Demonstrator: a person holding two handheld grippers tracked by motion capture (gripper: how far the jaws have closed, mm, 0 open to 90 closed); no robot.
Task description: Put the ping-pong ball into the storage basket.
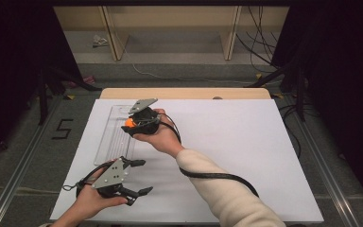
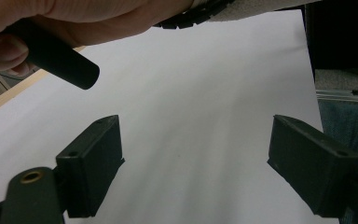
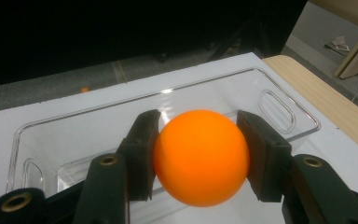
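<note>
- Item in hand: an orange ball (image 3: 201, 156), smooth and round, held between the two pads of the right gripper (image 3: 200, 156) over the clear plastic tray (image 3: 42, 135)
- Location: in the high view the ball (image 1: 129, 123) sits at the gripper's tip above the tray (image 1: 109, 137), which lies on the left part of the white table sheet (image 1: 246, 156); it appears clear of the tray floor, though contact cannot be ruled out
- Handling judgement: looks hollow and light, with a hard, slick shell; likely to squirt out if pinched off-centre, and to bounce or roll once freed
- Grip point: the pads (image 3: 142, 154) bear on opposite sides at about the widest girth, which is judged the sound place to hold it
- Right gripper (image 1: 139, 120) state: jaws closed firmly on the ball
- Right hand (image 1: 163, 135) pose: reaching forward and left across the sheet, gripper aimed leftward at the tray, cream sleeve (image 1: 227, 198) trailing to the bottom edge
- Left gripper (image 1: 142, 176) state: jaws spread wide, nothing between them
- Left hand (image 1: 92, 201) pose: low at the near left edge of the sheet, gripper pointing right, idle and well apart from the tray
</note>
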